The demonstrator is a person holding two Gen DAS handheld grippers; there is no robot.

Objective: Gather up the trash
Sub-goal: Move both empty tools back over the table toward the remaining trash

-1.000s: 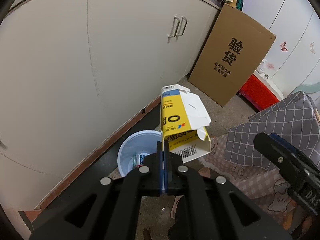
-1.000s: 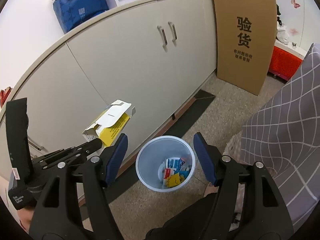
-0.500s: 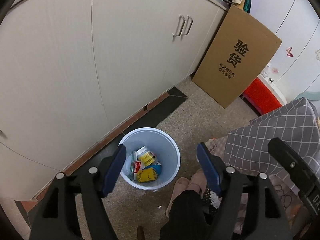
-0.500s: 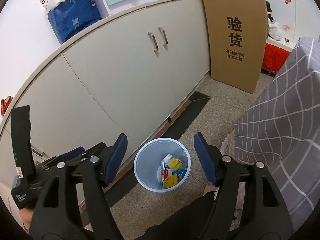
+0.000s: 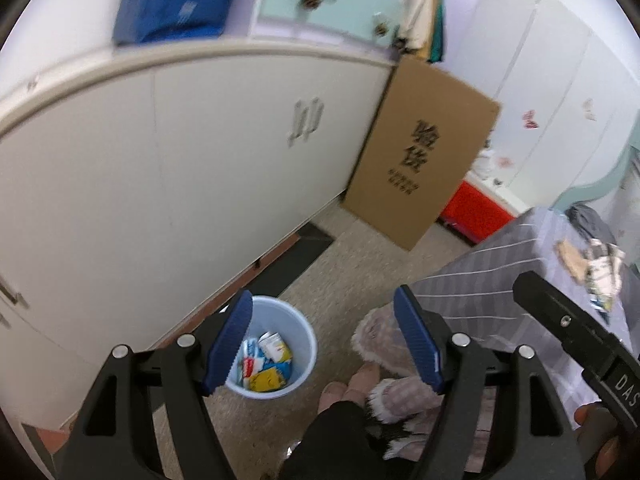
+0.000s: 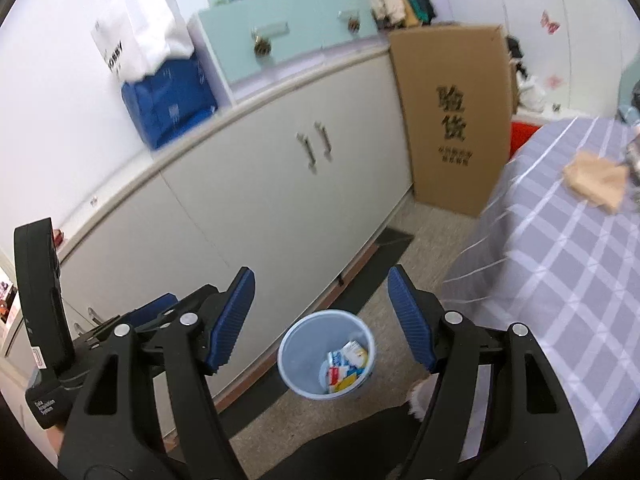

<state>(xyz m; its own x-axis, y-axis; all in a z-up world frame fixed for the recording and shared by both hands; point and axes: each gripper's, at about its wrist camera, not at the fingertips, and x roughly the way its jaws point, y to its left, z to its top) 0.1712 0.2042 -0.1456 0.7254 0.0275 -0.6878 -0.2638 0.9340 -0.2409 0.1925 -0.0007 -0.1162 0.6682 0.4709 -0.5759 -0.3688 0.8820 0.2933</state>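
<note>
A pale blue bin (image 5: pixel 308 340) stands on the floor by the cupboards and holds several cartons and wrappers (image 5: pixel 268 364). My left gripper (image 5: pixel 322 298) hangs well above it, open, with nothing between its blue pads. My right gripper (image 6: pixel 320 276) is also open and empty, high above the same bin (image 6: pixel 288 344), whose trash (image 6: pixel 344 364) shows inside. A tan crumpled paper (image 6: pixel 596 184) lies on the checked tablecloth (image 6: pixel 560 280) at the right. In the left wrist view that paper (image 5: pixel 572 258) lies beside a crumpled wrapper (image 5: pixel 604 272).
White cupboards (image 5: pixel 180 168) run along the left. A tall cardboard box (image 5: pixel 420 160) leans at their far end, with a red crate (image 5: pixel 472 208) behind it. A person's slippered feet (image 5: pixel 384 344) stand next to the bin. The right gripper's black housing (image 5: pixel 560 320) is close at the right.
My left gripper opened and let go of the yellow and white carton, which now lies in the bin. Both grippers have since risen and drawn back from the bin.
</note>
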